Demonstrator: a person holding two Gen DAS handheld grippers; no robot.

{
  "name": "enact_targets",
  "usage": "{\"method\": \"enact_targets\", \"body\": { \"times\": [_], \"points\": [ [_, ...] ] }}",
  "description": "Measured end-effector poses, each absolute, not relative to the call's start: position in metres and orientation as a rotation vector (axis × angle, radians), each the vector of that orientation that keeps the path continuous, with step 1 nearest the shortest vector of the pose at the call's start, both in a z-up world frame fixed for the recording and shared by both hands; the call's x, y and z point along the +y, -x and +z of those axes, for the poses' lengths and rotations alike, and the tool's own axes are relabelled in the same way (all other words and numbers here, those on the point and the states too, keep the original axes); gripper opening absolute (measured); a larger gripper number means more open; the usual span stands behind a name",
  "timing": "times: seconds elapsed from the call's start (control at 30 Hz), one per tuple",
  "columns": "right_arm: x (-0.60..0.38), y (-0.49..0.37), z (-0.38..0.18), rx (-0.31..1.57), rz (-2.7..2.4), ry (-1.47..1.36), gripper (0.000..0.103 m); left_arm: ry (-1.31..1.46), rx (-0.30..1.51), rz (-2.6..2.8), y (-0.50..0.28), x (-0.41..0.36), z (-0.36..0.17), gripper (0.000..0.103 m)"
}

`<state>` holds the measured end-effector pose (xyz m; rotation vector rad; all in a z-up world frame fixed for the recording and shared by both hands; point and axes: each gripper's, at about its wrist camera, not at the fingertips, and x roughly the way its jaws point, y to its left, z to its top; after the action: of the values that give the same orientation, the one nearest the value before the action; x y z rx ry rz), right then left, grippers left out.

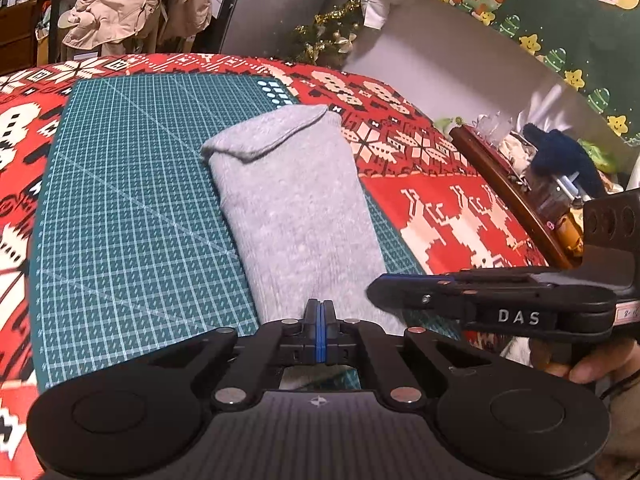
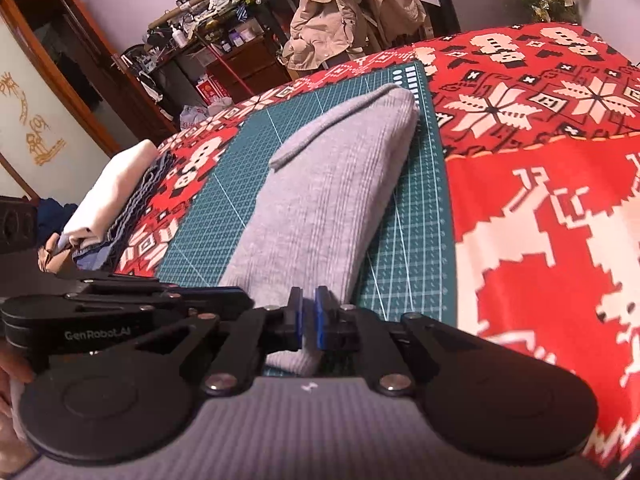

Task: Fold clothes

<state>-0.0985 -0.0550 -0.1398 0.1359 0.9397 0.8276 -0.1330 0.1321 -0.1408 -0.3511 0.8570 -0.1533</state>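
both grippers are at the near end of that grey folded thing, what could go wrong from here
1. The right gripper pinches only a small bunch of the grey garment at its near edge, so a lift may slip or drag the layers apart.
2. The left gripper looks shut with no cloth visibly between its pads; lifting could raise one side only.
3. The flap at the far end could unfold.

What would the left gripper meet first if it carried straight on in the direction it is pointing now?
Most likely the grey folded garment: the left gripper is shut at its near end and points along it, angled down, with the green cutting mat underneath.
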Motion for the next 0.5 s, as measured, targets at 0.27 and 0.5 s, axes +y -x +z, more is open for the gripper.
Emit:
{"method": "enact_targets", "body": {
  "times": [0.27, 0.5],
  "points": [
    [-0.075, 0.106, -0.133, 0.977, 0.794, -0.121, 0.009, 0.375, 0.854, -0.142, 0.151, 0.14, -0.124, 0.002],
    [-0.063, 0.075, -0.105, 0.871, 0.806, -0.151, 0.009, 0.479, 0.749, -0.129, 0.108, 0.156, -0.107, 0.002]
  ]
}}
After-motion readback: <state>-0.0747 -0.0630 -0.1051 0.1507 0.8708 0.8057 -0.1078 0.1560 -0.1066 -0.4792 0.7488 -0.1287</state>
